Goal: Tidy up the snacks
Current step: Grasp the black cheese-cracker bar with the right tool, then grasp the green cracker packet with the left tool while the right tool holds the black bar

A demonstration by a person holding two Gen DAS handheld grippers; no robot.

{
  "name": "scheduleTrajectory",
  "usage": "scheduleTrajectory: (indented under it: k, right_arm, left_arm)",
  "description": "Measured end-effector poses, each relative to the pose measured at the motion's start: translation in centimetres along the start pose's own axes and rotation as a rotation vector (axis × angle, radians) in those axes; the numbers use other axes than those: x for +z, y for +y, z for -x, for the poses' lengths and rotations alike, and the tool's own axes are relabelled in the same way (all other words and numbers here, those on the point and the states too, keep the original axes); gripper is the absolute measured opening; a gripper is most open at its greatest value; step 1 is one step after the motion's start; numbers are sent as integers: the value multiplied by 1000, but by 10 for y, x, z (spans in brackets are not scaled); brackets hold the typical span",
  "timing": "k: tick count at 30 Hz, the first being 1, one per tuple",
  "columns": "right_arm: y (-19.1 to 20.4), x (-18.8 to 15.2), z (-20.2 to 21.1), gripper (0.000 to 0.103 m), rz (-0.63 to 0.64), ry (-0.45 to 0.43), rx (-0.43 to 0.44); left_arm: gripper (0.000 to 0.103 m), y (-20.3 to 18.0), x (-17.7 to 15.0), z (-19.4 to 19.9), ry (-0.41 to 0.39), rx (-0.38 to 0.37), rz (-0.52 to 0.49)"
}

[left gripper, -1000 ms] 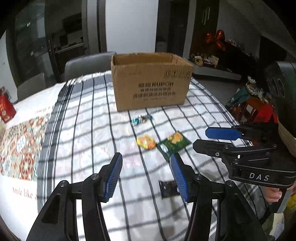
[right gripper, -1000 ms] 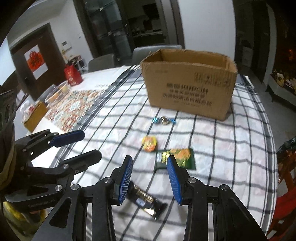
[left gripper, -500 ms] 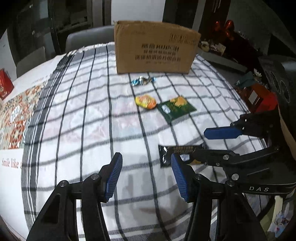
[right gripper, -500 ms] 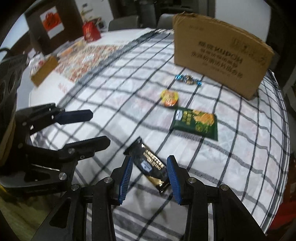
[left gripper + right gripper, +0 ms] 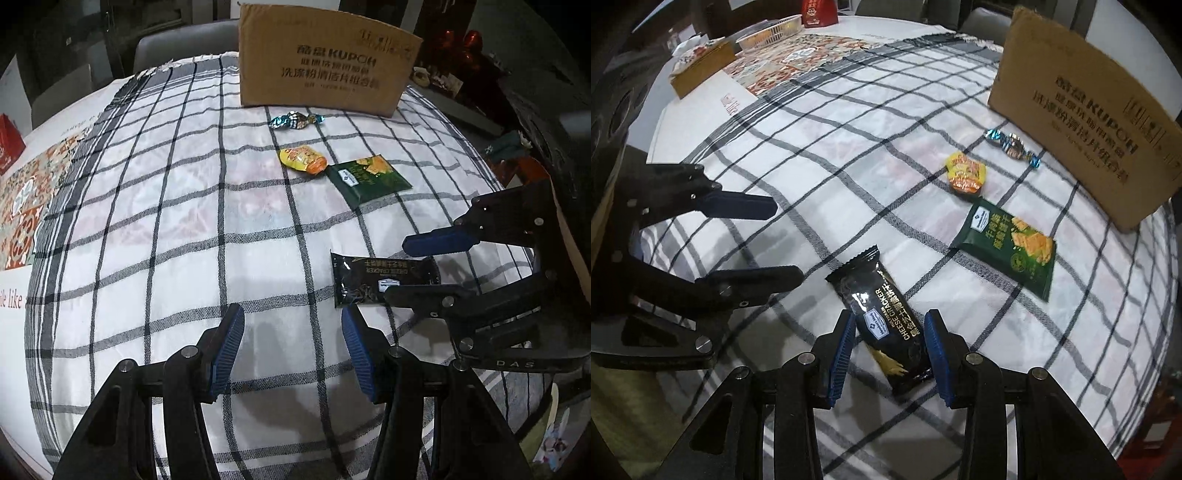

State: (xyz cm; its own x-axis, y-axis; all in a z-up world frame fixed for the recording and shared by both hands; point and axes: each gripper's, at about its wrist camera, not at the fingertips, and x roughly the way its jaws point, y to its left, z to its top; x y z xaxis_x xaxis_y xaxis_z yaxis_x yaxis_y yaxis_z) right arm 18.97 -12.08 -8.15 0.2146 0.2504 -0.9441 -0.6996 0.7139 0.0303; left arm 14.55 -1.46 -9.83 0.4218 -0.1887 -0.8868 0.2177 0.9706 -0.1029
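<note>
Checked tablecloth (image 5: 184, 221) is covering the round table and carrying every snack in view. Right gripper (image 5: 890, 349) is pointing steeply down with its jaws partly open, straddling the lower end of the black cracker packet (image 5: 882, 317) at bottom centre of the right wrist view; the pads are standing clear of the wrapper, so nothing is gripped, and the straddle is presumably lining up a pinch across the narrow width. Left gripper (image 5: 291, 350) is hanging partly open and empty over bare cloth, beside the packet. Further up the frame are lying the green cracker bag (image 5: 1012, 247), orange pouch (image 5: 964, 173) and blue-wrapped candy (image 5: 1012, 146). Cardboard box (image 5: 1082, 122) is standing upper right, probably the destination; its contents are hidden.
</note>
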Motion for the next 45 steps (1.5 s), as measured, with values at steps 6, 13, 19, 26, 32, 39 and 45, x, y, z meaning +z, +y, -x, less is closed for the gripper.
scheduleTrajectory:
  k: [6,13,19,26,32,39,45]
  right_arm:
    - [3,0,-8,40,45,3,5]
    - [2,4,-16,48,60,9,41]
    - [8,2,-19,48,65,-16,21]
    - [6,-3,-15,39,-7,-47,-11]
    - [-3,-9,-5,38,-117,-102,-20]
    - [-22,-20,18,38,-352,-189,-16]
    - [-32,-32,30,38,-506,-237,-114]
  left_arm:
    - [55,1,-1,-3,10,-5,7]
    - [55,3,-2,-4,15,-8,17]
    - [55,6,-2,-5,16,-3,20]
    - [55,6,-2,-7,18,-13,16]
    - [55,4,4,-6,3,-18,-13]
    - [55,-10,25,0,-43,-73,-155]
    - [55,-26,53,-5,-81,-107,-327]
